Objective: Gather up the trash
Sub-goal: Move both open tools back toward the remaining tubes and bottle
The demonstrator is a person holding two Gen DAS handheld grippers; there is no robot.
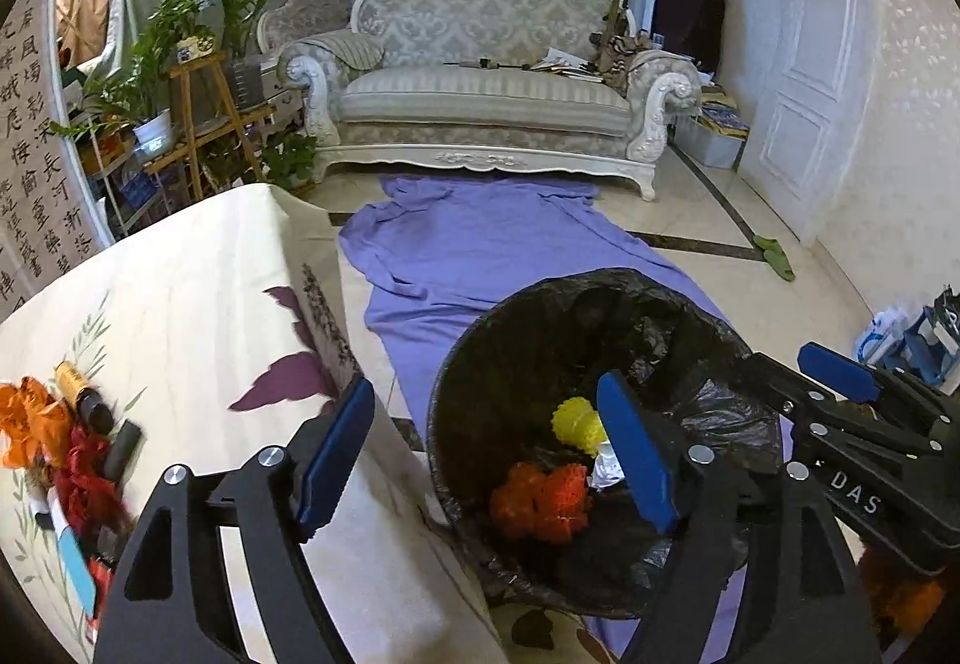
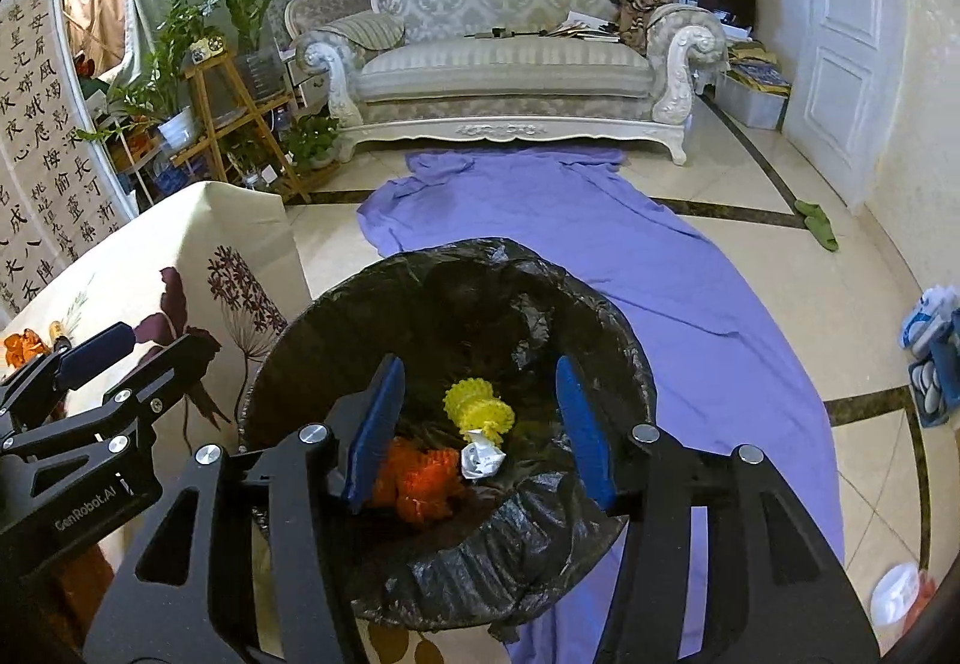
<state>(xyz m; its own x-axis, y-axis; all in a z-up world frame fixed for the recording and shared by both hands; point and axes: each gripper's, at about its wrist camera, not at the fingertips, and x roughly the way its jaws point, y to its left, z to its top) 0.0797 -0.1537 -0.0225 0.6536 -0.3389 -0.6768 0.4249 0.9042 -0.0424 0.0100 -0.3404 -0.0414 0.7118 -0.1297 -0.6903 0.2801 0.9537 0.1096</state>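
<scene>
Left tool: the left tool (image 1: 489, 457) is hanging over the edge of the desk and the bin, with its two blue fingers (image 1: 336, 451) spread wide and nothing between them.
Right tool: the right tool (image 2: 480, 427) is hovering right over the bin, its blue ridged fingers (image 2: 375, 430) wide apart and gripping nothing.
Bin: the round trash bin (image 2: 336, 316) is standing on the floor just beside the desk, with a shiny, crinkly black bag (image 2: 492, 562) lining it and folding over the rim.
Yellow thing: a bumpy yellow roll (image 2: 480, 410) is lying at the bottom of the bin, its long side pointing from upper left to lower right in the right wrist view.
Orange thing: a soft, fuzzy orange lump (image 2: 420, 484) is sitting in the bin, just beside the yellow roll.
White thing: a small crumpled white paper ball (image 2: 480, 457) is touching the lower end of the yellow roll.
Desk: the desk (image 1: 198, 292) is wearing a smooth cream cloth with purple flowers and leaves.
Trash on desk: a messy pile (image 1: 57, 448) is lying at the left edge of the desk, with crinkly orange wrap, red stringy stuff and a dark tube (image 1: 123, 448) that is pointing up and to the right.
Floor: a wrinkly purple sheet (image 2: 588, 238) is spreading over shiny tiles from the bin to the sofa (image 1: 492, 81).
</scene>
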